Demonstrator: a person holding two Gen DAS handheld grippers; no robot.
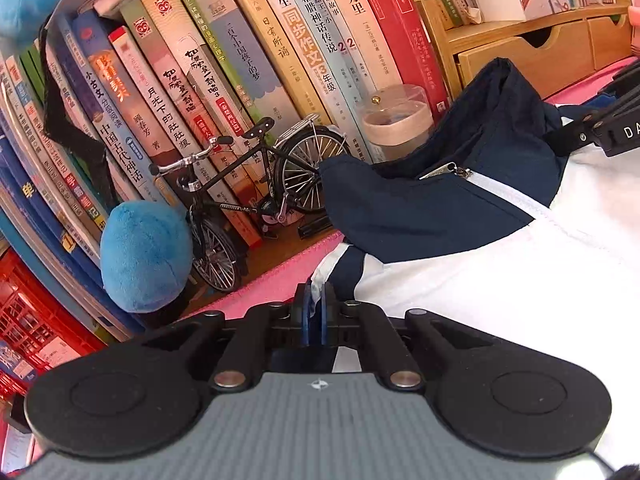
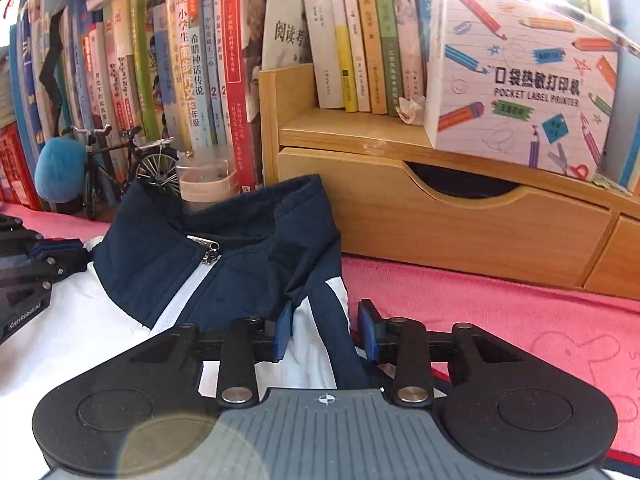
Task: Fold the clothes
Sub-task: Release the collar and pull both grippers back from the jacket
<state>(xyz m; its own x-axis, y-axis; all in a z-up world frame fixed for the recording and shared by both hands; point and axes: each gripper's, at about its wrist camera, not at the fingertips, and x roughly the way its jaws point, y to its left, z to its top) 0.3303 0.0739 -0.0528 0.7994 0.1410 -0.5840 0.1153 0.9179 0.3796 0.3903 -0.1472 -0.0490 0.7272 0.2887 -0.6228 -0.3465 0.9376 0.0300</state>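
Observation:
A navy and white zip jacket (image 1: 460, 240) lies on a pink cloth, collar toward the bookshelf. My left gripper (image 1: 318, 304) is shut on the jacket's left edge near the shoulder, its blue pads pinching white fabric. In the right wrist view the jacket (image 2: 224, 256) shows its navy collar and zipper pull. My right gripper (image 2: 326, 328) is open, its blue pads (image 2: 370, 326) standing either side of the jacket's right shoulder edge. The right gripper's black arm shows at the right of the left wrist view (image 1: 608, 132).
A row of books (image 1: 240, 80) stands behind. A model bicycle (image 1: 248, 200), a blue plush ball (image 1: 144, 256) and a clear jar (image 1: 396, 120) stand at the shelf foot. A wooden drawer unit (image 2: 440, 216) with a printer box (image 2: 516, 84) is at the right. A pink cloth (image 2: 500, 312) covers the table.

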